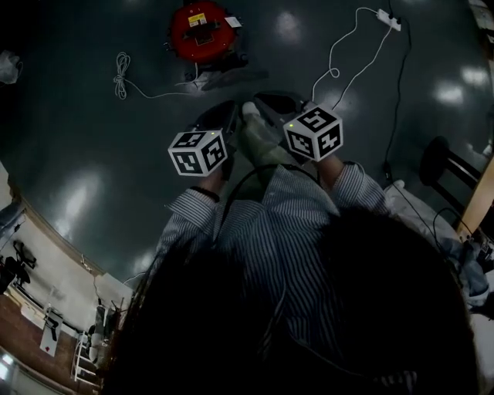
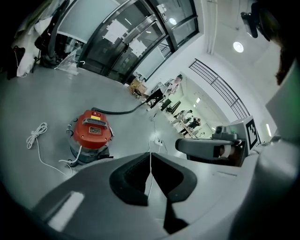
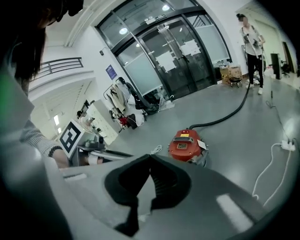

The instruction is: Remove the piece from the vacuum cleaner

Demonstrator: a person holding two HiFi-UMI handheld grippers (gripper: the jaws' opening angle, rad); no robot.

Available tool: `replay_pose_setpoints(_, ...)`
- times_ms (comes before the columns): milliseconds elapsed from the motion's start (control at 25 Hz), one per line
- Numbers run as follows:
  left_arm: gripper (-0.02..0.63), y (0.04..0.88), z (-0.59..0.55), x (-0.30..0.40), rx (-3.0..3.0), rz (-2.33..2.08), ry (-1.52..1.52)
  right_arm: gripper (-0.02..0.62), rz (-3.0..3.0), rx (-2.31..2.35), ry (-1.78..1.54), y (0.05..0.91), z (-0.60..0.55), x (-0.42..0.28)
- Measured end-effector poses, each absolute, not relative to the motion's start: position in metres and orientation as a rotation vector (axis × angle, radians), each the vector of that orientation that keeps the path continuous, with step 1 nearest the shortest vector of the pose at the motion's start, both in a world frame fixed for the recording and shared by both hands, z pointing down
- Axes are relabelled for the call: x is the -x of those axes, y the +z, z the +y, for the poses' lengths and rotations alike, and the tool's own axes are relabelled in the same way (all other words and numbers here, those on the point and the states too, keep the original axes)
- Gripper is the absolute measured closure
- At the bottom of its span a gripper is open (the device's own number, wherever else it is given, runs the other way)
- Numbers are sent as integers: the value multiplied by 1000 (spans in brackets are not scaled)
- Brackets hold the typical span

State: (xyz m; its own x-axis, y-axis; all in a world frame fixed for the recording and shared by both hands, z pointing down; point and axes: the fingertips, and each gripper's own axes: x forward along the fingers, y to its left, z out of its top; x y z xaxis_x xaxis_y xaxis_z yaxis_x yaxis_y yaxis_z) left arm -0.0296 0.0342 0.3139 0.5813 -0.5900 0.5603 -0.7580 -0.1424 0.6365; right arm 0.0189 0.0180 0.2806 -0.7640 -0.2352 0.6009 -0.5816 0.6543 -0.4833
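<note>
The red vacuum cleaner (image 1: 199, 31) stands on the dark floor ahead of me, well beyond both grippers. It also shows in the left gripper view (image 2: 92, 133) and in the right gripper view (image 3: 187, 145). A black hose (image 3: 229, 112) runs from it across the floor. My left gripper (image 2: 150, 158) is shut with nothing between its pads. My right gripper (image 3: 150, 160) is shut and empty too. In the head view both are held side by side in front of my chest, the left gripper (image 1: 212, 119) and the right gripper (image 1: 282, 102), and neither touches the vacuum cleaner.
A coiled white cable (image 1: 121, 73) lies left of the vacuum cleaner. A white power strip (image 1: 388, 19) with its cord lies at the far right. A black stool (image 1: 438, 158) stands to my right. A person (image 3: 252, 44) stands far off by the glass doors.
</note>
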Motion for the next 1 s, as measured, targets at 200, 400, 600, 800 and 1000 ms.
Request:
replay_pose_setpoints(200,545,353,17,21,-1868,-1030,264,578,-2324,-555,851,324,0,-17)
replay_pose_setpoints(400,492,395,7,25,-1860,-1016,316,570,-2264,-498,768,370,-12,-17)
replay_pose_setpoints(600,458,449,-2,34,-1837,-1010,375,512,-2208,-469,728,422,-24,-16)
replay_pose_setpoints(800,429,502,-8,41,-1853,-1002,455,478,-2154,-434,660,471,-34,-12)
replay_pose_setpoints(1000,383,548,-19,44,-1922,-957,566,468,-2133,-395,577,515,-48,-13)
